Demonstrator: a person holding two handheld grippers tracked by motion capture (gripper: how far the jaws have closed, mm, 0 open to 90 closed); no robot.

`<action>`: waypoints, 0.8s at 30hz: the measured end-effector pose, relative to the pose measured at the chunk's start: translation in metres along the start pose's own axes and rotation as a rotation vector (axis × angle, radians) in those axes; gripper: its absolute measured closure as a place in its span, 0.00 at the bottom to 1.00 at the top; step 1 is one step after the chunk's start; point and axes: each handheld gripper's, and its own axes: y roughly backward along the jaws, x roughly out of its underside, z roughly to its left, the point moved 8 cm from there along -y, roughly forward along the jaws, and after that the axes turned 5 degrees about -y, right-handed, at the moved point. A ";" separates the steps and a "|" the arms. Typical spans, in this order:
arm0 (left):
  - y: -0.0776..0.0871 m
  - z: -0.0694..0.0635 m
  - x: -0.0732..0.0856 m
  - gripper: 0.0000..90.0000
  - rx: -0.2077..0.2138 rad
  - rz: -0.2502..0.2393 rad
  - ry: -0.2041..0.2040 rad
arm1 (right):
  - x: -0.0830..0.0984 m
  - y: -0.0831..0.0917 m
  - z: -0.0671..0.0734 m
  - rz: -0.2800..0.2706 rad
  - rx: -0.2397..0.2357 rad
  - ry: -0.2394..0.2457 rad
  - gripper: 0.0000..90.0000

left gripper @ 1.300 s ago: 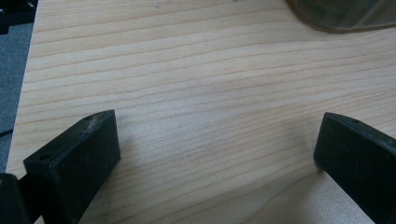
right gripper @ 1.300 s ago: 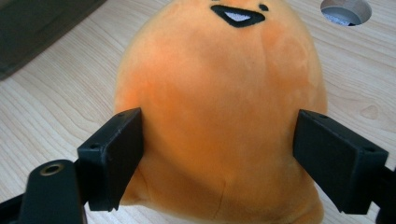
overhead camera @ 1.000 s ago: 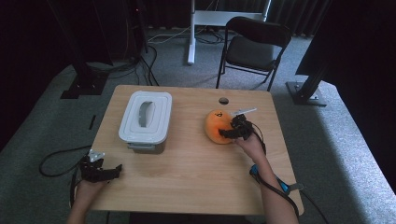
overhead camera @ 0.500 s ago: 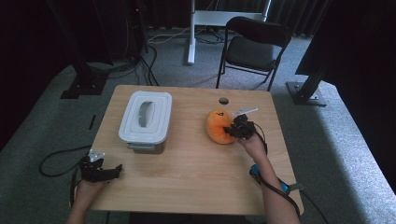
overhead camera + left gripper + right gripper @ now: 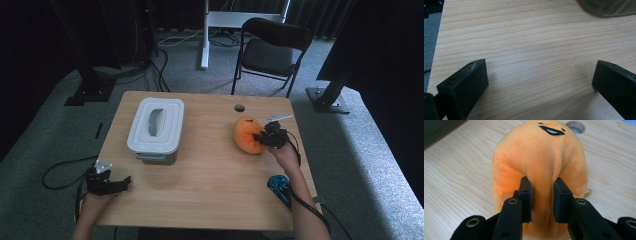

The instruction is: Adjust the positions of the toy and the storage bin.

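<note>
An orange plush toy (image 5: 246, 134) with a small black mouth lies right of the table's middle. My right gripper (image 5: 261, 137) comes at it from the right and is shut on it. In the right gripper view both pads pinch a fold of the plush toy (image 5: 536, 152) between the right gripper's (image 5: 541, 187) jaws. My left gripper (image 5: 109, 182) rests at the table's front left edge. The left gripper (image 5: 541, 72) stands open there, with bare wood between its jaws.
A white lidded container (image 5: 156, 122) stands at the table's back left, and its corner (image 5: 609, 7) shows ahead of the left gripper. A cable hole (image 5: 239, 107) lies behind the plush. A small blue object (image 5: 277, 184) sits by the right forearm. A black chair (image 5: 272, 50) stands beyond the table.
The right gripper's jaws have closed on the plush, and hand and toy have shifted slightly. The left hand has stayed put.
</note>
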 end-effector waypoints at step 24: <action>0.000 0.000 0.000 0.01 0.000 0.000 0.000 | 0.020 0.041 -0.084 0.021 0.160 -0.098 0.80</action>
